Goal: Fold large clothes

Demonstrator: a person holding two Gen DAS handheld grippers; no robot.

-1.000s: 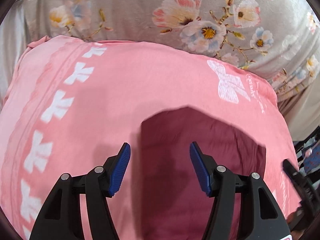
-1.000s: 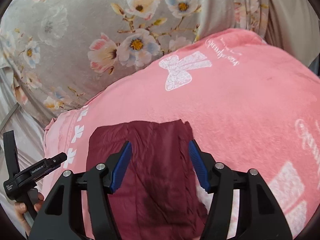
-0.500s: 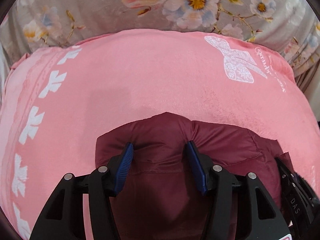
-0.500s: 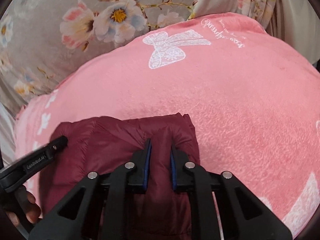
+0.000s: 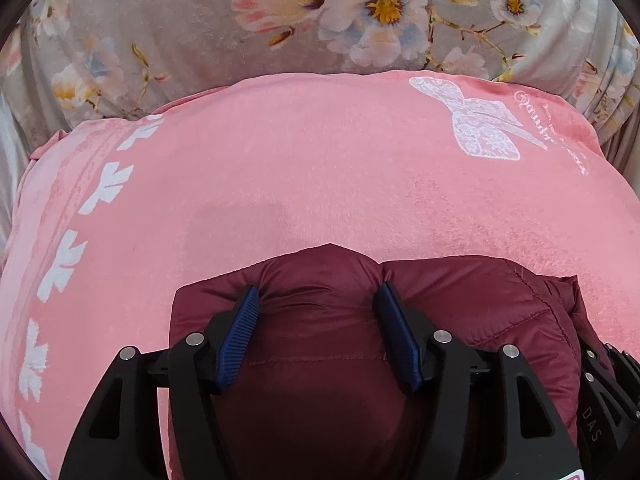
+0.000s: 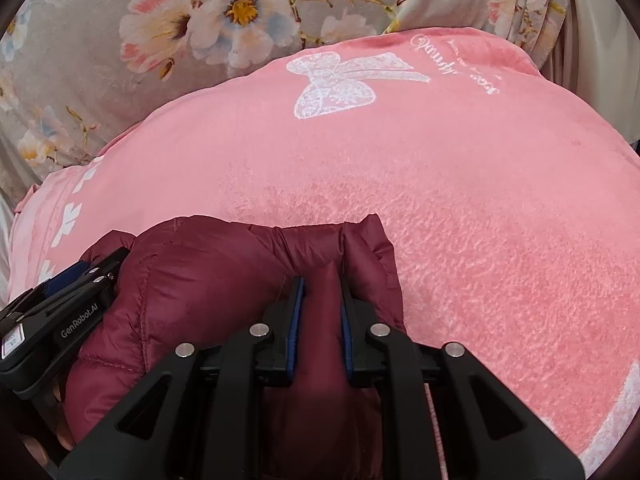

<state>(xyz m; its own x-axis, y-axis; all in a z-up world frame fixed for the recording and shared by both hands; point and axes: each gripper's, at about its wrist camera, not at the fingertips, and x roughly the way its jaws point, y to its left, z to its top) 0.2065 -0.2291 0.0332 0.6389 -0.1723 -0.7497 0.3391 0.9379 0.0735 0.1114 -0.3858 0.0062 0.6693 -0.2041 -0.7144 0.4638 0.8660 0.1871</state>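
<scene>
**Left wrist view: dark red jacket gripped on pink blanket**

Left wrist view: left gripper [image 5: 318,308] with blue fingers [image 5: 240,332] spread wide, pressing into a bulge of the padded dark red jacket [image 5: 480,304]. Jacket bunched on the pink blanket [image 5: 320,168], near its front edge. Flowered grey cloth [image 5: 200,20] behind.

Right wrist view: right gripper [image 6: 320,300] pinching a narrow fold of the jacket [image 6: 200,272] between close-set fingers [image 6: 295,320]. Left gripper [image 6: 68,300] at the jacket's left edge, touching it.
</scene>
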